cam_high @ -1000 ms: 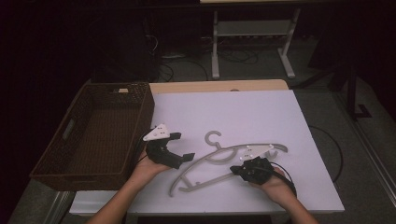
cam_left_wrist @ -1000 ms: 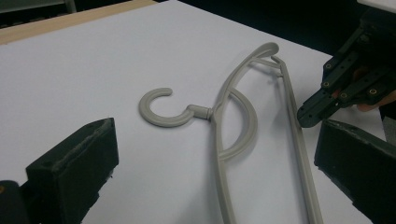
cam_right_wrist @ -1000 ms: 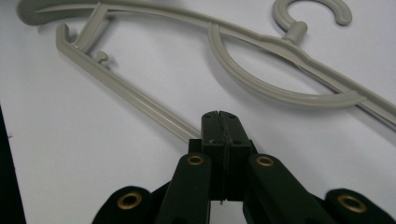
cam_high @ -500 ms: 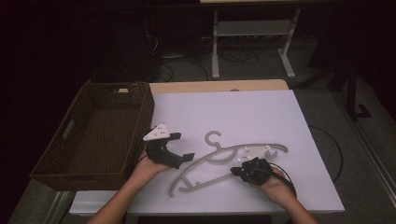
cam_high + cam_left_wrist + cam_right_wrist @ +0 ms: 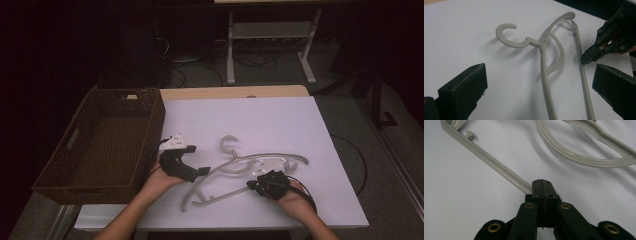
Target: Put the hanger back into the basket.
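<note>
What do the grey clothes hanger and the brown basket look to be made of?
Grey clothes hanger: probably moulded plastic, smooth and matte, with ridged, seamless curves. Brown rectangular basket: seemingly woven wicker or rattan, given its textured walls and handle slot; imitation is possible.

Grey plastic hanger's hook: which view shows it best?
Left gripper view: the grey plastic hanger's hook lies whole and close on the white table. In the high view the hook is small. The right gripper view has the hanger's bottom bar instead.

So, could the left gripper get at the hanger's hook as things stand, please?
Probably yes: the left gripper is open, and bare table lies between it and the hook; the right gripper sits farther along the hanger.
</note>
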`<action>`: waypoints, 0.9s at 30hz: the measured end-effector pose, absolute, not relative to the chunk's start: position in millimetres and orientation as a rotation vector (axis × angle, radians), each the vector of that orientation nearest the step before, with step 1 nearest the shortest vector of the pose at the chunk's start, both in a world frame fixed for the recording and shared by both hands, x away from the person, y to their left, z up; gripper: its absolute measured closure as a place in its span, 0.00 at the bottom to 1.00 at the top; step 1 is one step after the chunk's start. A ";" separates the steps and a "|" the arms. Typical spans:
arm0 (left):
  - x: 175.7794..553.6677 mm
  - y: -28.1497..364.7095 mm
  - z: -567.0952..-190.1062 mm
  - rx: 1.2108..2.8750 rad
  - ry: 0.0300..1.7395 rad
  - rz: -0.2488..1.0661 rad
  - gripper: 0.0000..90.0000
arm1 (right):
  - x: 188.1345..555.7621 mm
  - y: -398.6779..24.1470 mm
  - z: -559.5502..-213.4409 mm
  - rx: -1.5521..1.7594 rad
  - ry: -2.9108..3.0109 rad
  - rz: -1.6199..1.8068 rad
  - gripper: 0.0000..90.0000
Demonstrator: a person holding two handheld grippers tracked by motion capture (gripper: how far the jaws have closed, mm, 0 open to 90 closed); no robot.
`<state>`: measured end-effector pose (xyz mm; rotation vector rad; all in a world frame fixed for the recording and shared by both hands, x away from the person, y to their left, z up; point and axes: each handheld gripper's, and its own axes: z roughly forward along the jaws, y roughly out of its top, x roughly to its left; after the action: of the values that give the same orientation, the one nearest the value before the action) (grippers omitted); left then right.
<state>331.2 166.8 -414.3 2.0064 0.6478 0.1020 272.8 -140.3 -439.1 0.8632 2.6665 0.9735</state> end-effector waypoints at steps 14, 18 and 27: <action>342.7 137.5 -432.8 2.185 0.628 0.045 0.01 | 272.9 -140.1 -439.5 0.870 2.664 0.973 1.00; 347.4 129.5 -436.8 2.229 0.641 0.049 0.11 | 273.0 -140.1 -439.5 0.880 2.664 0.977 1.00; 346.8 114.5 -441.9 2.289 0.621 0.056 0.35 | 273.1 -140.7 -439.5 0.879 2.667 0.980 1.00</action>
<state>346.8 114.5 -441.9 2.2889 0.6210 0.0562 273.1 -140.7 -439.5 0.8792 2.6670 0.9802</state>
